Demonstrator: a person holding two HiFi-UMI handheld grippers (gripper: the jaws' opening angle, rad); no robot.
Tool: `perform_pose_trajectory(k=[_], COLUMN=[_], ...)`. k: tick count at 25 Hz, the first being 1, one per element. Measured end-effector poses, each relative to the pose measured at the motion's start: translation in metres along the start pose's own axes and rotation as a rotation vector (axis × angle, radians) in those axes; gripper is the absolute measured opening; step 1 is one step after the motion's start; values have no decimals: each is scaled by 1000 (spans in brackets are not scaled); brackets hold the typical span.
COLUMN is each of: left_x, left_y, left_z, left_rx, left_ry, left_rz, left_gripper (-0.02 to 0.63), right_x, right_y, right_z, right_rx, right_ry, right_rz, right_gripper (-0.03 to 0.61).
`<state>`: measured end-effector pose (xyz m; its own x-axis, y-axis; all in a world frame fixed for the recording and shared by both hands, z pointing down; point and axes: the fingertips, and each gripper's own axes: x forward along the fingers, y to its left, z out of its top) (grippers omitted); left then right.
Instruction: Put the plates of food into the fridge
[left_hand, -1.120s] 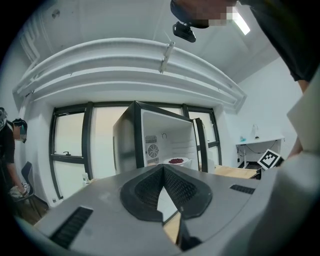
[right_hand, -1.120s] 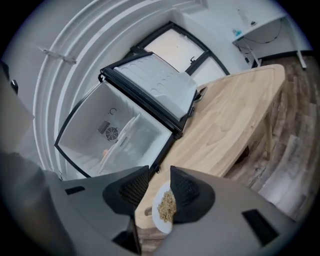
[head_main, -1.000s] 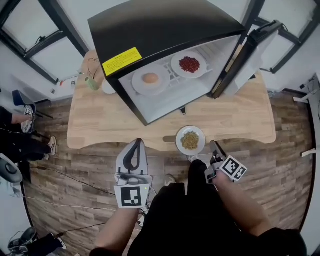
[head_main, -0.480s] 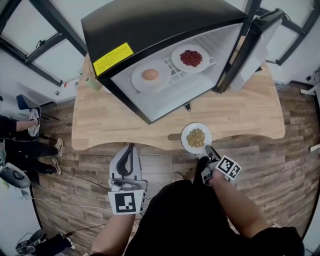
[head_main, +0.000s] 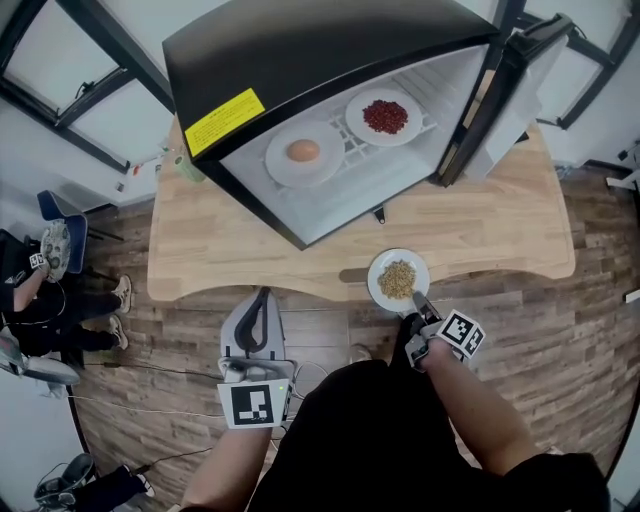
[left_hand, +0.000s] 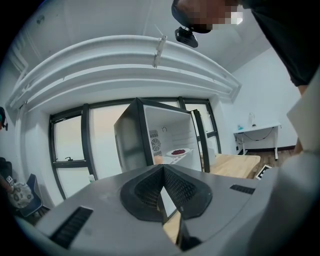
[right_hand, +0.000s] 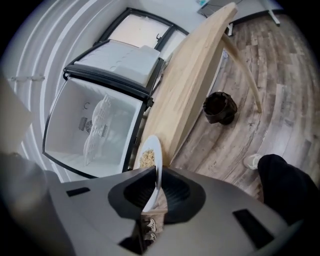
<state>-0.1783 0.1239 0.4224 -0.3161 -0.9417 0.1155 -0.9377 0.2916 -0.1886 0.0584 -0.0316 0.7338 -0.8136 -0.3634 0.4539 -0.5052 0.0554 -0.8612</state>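
The step in hand is the pickup of the last plate (head_main: 377, 283) — the one heaped with yellowish grains (head_main: 398, 279). It sits at the front edge of the counter (head_main: 240, 250), at about 5 o'clock from the open fridge (head_main: 300, 60). The right gripper (head_main: 419, 302) reaches it from the plate's 5 o'clock; its jaws have just been closing and now clamp the near rim. The left gripper (head_main: 263, 296) hangs off the counter's edge at the plate's 8 o'clock, jaws together on nothing. Two plates lie on the fridge shelf (head_main: 350, 150), one with an egg (head_main: 302, 151), one with red food (head_main: 385, 116). Next, I judge, the plate must rise level — gripped by one rim, it could tip — then travel toward 12 o'clock to whatever shelf space is free.
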Motion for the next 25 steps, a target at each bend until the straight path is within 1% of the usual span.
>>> perform_pose_trajectory(k=[3,6,8,11,20,25], left_x=[4,8,11,12,19,23], left_y=[-5,-10,-13,-17,-16,-9], left_z=[5,8,9,14,26,32], left_rx=[-10,-49,-44,-67,-96,-93], left_ry=[-13,-8,-13,-20,-47,-55], left_rz=[-5,-8,-16,-13,35,81], left_gripper=[5,5,5,5,5,5], right_x=[-10,-18,-21,-27,-28,-16], right_y=[7,20,24,27,58,84], right_z=[3,5,6,12,43,59], right_rx=[9,-29,-59,-61,-80,-102], right_ry=[-13,-1,21,24,20,37], right_rz=[44,86,95,94,152,192], right_gripper=[43,32,32,32,32,32])
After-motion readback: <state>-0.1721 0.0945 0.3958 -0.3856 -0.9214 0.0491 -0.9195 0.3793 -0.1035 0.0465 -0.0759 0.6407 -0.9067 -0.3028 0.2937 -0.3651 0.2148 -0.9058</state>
